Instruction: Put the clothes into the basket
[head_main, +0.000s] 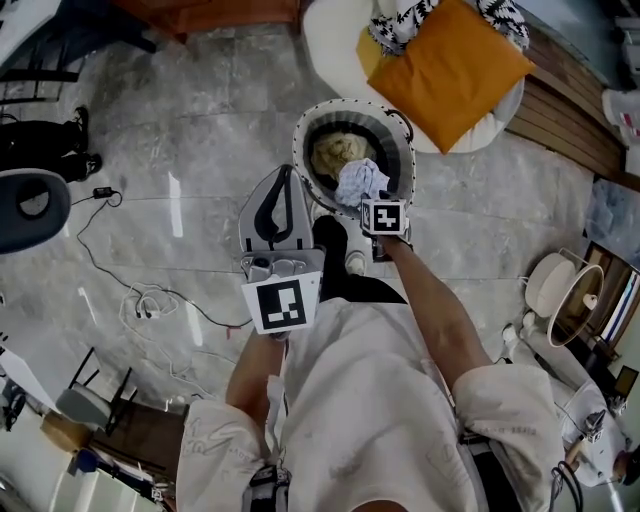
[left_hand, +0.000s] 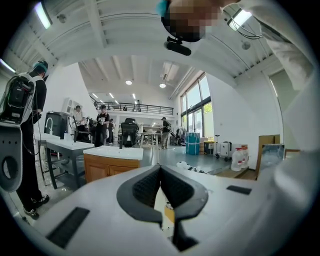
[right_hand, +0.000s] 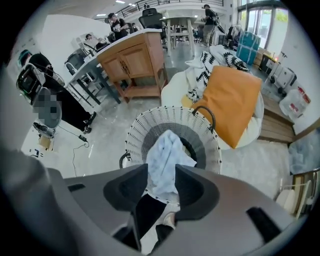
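A white woven basket (head_main: 301, 140) (right_hand: 134, 134) stands on the marble floor in front of me, with a yellowish garment (head_main: 338, 152) lying inside. My right gripper (head_main: 368, 202) (right_hand: 161, 176) points steeply down over the basket's near rim. A light blue cloth (head_main: 358, 182) (right_hand: 167, 157) lies between its parted jaws and drapes into the basket; the jaws stand wide and do not pinch it. My left gripper (head_main: 285, 177) (left_hand: 160, 172) is held level to the left of the basket, its jaws together with nothing between them.
A white seat with an orange cushion (head_main: 450, 62) (right_hand: 230, 102) and a patterned cloth stands just behind the basket. Cables (head_main: 150, 300) trail over the floor at left. A wooden cabinet (right_hand: 132, 62) and several people are farther off. A fan (head_main: 570, 290) stands at right.
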